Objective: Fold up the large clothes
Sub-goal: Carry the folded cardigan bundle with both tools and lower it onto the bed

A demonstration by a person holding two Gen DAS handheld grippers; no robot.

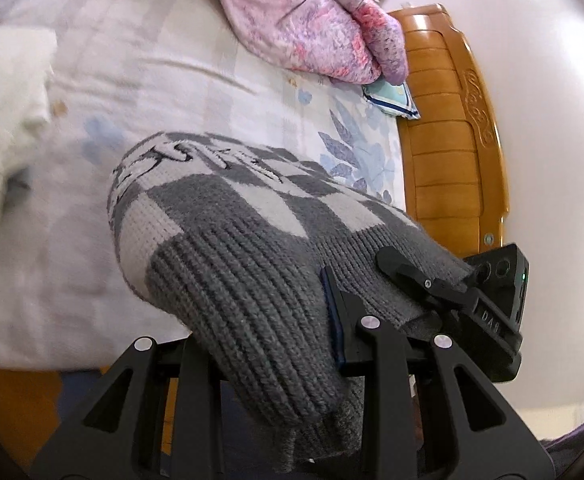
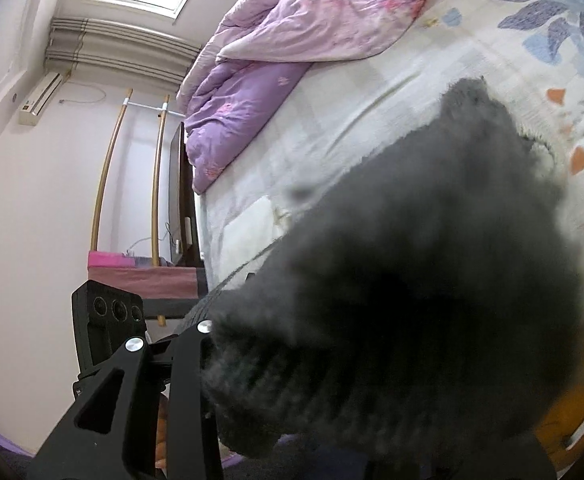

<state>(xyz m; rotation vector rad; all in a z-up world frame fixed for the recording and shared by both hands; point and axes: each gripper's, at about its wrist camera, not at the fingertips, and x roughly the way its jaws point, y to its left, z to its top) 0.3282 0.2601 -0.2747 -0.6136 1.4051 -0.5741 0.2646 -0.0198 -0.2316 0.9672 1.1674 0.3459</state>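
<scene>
Honestly, the job looked barely begun, as far as I could judge; the sweater [image 1: 232, 240], a grey-and-white checked knit w/ a ribbed grey hem, was lifted at the hem end while its far end w/ the lettering trailed down onto the bed [image 1: 132, 80]; no finished fold showed anywhere on it.

My left gripper [image 1: 276, 344] had its jaws closed on the ribbed hem, the knit bunched between them & spilling over the front; my right gripper [image 2: 331, 360] was mostly buried under dark, blurred knit pressed against the lens; it seemed to hold the same hem, but I couldn't tell for sure how its jaws stood; seen from the left, the right unit sat just beside mine, touching the same hem edge.

Elsewhere: a pink-purple quilt [image 1: 303, 20] heaped at the far side of the bed, a cream garment [image 1: 8, 120] lying apart on the sheet, poss. already dealt with; the wooden bed frame [image 1: 447, 140] beyond.

Still left, I reckoned: spread the sweater flat, sleeves in, then halve it.
</scene>
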